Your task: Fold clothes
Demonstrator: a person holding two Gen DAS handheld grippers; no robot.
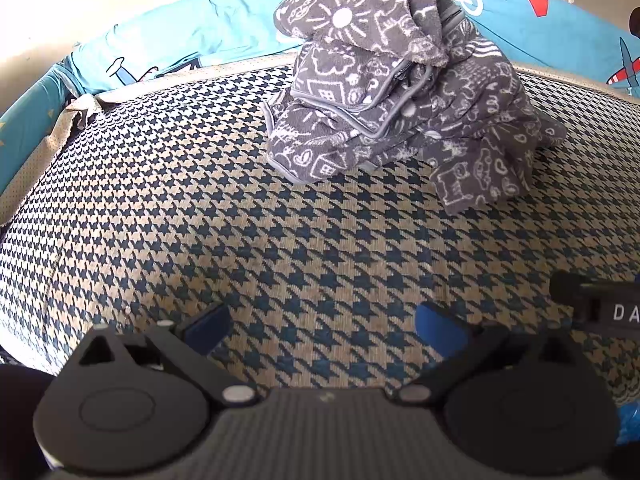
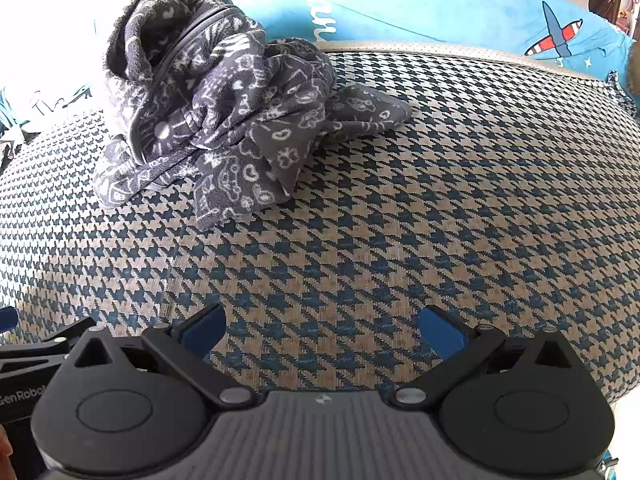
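Grey fleece garment (image 1: 400,92) heaped on houndstooth cushion (image 1: 200,220); both grippers' fingers (image 1: 210,326) (image 2: 440,334) wide, empty.

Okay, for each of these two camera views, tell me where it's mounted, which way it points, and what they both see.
Left wrist: sits on the left gripper, faces forward over the houndstooth surface to the crumpled grey garment; its open blue-padded fingers show, the other gripper's edge at right.
Right wrist: sits on the right gripper, faces forward likewise, garment upper left; open fingers show.
Shared: garment, houndstooth surface, blue cartoon bedding behind.
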